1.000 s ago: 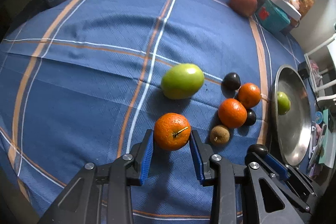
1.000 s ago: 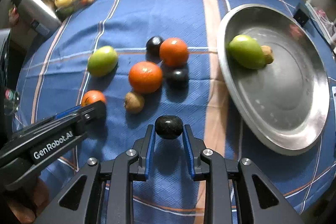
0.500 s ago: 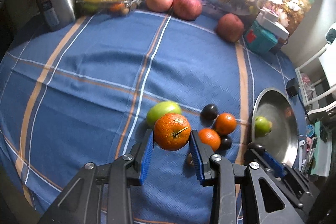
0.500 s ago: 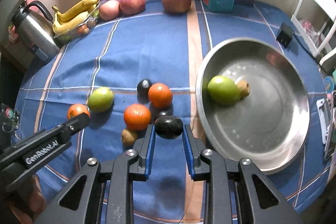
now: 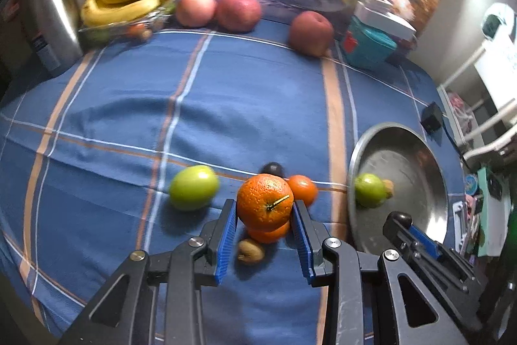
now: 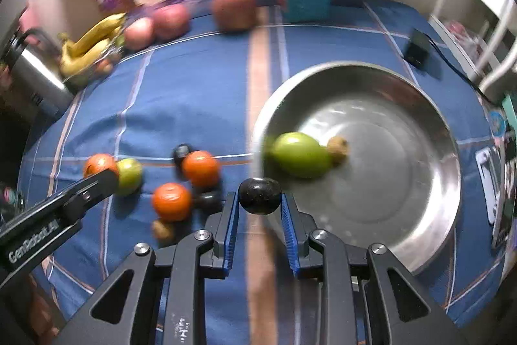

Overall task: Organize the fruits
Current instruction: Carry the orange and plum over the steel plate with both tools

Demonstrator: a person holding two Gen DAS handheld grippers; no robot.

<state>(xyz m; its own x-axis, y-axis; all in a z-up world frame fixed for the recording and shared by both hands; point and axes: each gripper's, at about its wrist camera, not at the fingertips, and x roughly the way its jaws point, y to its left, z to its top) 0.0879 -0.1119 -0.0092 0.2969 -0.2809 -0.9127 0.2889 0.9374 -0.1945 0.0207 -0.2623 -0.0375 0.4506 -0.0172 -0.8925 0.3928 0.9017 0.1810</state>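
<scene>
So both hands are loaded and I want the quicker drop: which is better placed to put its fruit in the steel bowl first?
Probably the right: its gripper holds the black plum at the steel bowl's rim.

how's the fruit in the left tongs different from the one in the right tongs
The orange in the left tongs is bright orange with pebbled skin and a stem stub; the dark fruit in the right tongs is near-black and smooth. The orange is clearly larger, so the left tongs stand wider apart than the right tongs. Both are round, clamped between blue pads and lifted off the cloth.
</scene>
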